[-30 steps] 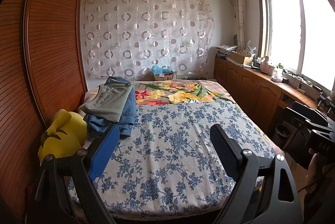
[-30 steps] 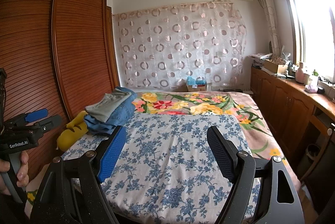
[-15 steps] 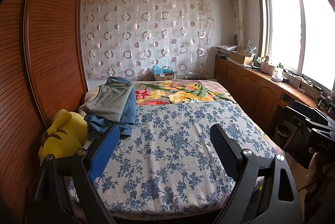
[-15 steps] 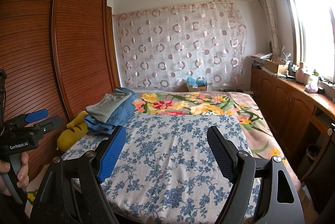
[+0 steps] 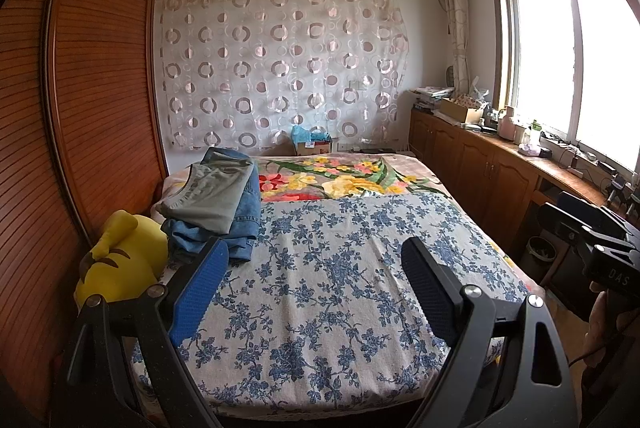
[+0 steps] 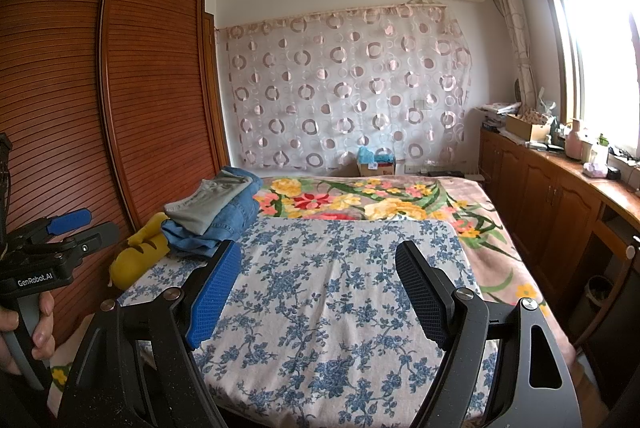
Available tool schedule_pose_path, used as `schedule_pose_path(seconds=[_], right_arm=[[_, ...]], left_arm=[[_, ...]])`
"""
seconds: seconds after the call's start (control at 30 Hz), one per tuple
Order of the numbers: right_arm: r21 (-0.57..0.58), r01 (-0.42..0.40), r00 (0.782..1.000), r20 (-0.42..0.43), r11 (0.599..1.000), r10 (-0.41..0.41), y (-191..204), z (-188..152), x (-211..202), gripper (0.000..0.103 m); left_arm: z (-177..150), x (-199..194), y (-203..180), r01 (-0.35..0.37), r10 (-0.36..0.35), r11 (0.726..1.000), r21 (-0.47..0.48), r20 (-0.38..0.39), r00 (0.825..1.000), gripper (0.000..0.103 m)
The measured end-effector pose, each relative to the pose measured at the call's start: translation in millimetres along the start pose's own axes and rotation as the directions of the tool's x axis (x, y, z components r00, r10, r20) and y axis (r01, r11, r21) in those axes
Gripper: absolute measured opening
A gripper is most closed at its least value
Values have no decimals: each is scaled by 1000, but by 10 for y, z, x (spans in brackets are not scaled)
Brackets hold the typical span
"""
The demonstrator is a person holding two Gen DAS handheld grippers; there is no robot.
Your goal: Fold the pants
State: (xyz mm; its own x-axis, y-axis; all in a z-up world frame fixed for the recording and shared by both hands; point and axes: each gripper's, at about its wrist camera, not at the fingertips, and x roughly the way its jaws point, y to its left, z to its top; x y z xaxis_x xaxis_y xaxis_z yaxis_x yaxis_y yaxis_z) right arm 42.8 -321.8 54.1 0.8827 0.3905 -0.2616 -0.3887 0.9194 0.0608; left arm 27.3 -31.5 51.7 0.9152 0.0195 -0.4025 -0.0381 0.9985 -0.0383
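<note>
A pile of pants lies at the far left of the bed: grey-green pants (image 5: 214, 193) on top of blue jeans (image 5: 208, 240). The pile also shows in the right wrist view, grey pants (image 6: 208, 201) over jeans (image 6: 224, 224). My left gripper (image 5: 314, 260) is open and empty, held above the near part of the blue-flowered sheet (image 5: 328, 288), short of the pile. My right gripper (image 6: 318, 262) is open and empty over the same sheet (image 6: 320, 308). The left gripper also shows at the left edge of the right wrist view (image 6: 86, 226).
A yellow plush toy (image 5: 120, 268) lies at the bed's left edge by the wooden wardrobe (image 5: 92, 115). A flowered blanket (image 5: 344, 179) covers the far half of the bed. Wooden cabinets (image 5: 480, 171) with clutter run under the window on the right.
</note>
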Motion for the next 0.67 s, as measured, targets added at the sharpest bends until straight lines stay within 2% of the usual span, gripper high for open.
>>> schedule_pose_path(seconds=[0.67], right_arm=[[0, -1, 1000, 0, 1000, 1, 10, -14, -8, 81]], left_arm=[[-1, -2, -7, -1, 1, 1000, 0, 0, 1000, 89]])
